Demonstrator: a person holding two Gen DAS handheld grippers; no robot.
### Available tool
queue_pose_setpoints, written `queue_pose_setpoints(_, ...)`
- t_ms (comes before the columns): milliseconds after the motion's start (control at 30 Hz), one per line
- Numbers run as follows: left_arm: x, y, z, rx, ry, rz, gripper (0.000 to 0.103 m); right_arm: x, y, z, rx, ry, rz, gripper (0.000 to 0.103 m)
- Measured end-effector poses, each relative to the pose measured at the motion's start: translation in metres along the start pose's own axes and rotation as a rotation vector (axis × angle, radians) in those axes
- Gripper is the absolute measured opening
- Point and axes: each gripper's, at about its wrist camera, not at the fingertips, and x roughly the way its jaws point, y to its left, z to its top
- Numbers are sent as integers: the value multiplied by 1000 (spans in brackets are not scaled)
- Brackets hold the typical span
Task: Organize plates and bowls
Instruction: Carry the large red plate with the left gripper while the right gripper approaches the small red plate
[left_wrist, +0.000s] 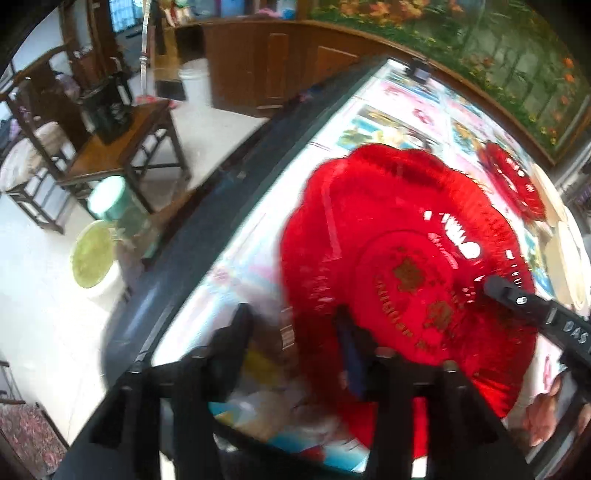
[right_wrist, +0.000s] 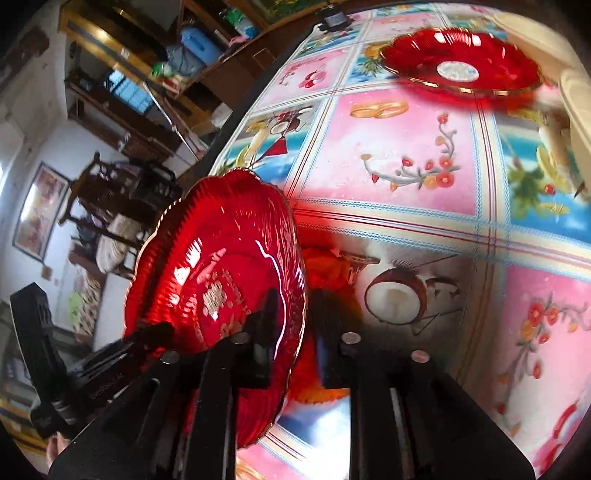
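Observation:
A large scalloped red plate (left_wrist: 399, 258) with gold characters is in front of both grippers, at the left edge of the patterned table (left_wrist: 406, 96). My left gripper (left_wrist: 291, 325) is open, its fingers on either side of the plate's rim without pressing it. In the right wrist view the same red plate (right_wrist: 221, 273) looks tilted, and my right gripper (right_wrist: 295, 310) straddles its rim with a narrow gap, pads not clamped. The right gripper's finger (left_wrist: 509, 295) reaches over the plate's far side. A second red plate (right_wrist: 461, 62) lies further back on the table (right_wrist: 406, 147).
Pale plates or bowls (left_wrist: 569, 243) stand at the table's right edge beyond the second red plate (left_wrist: 513, 181). A small black device (right_wrist: 334, 16) sits at the far corner. Off the left edge are a wooden stool (left_wrist: 122, 136) and a green-lidded bucket (left_wrist: 110, 199) on the floor.

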Motion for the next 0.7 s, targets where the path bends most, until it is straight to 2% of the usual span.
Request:
queue_pose_setpoints(100,-16,10,-12,-4,-48,8,66,-11,0,-2,-17,-26,10,21)
queue_pose_setpoints(200,-36,20,-27,-3,-88,-11,70,-28,-8,-6,-37,-62,33,23)
queue_pose_setpoints(267,-52,27,-38,4,-131,1,73,-42,-19,-9,-32,-86,64,41)
queue_pose_setpoints(300,-56,27,-40,7,-146,11,78,-48,-24,-10,-25,-104,76,44)
queue_pose_setpoints(367,-62,27,-42,21,-171,37,79,-61,-37,-12,5,-137,99,50)
queue_pose_setpoints(467,-62,29,-37,8,-184,20,79,-74,-53,-8,47,-164,118,50)
queue_pose_setpoints(567,-65,37,-34,-36,-207,53,79,-84,-69,-2,107,-208,90,50)
queue_pose_setpoints(700,-94,44,-37,-68,-320,54,79,-92,-88,17,211,-249,64,50)
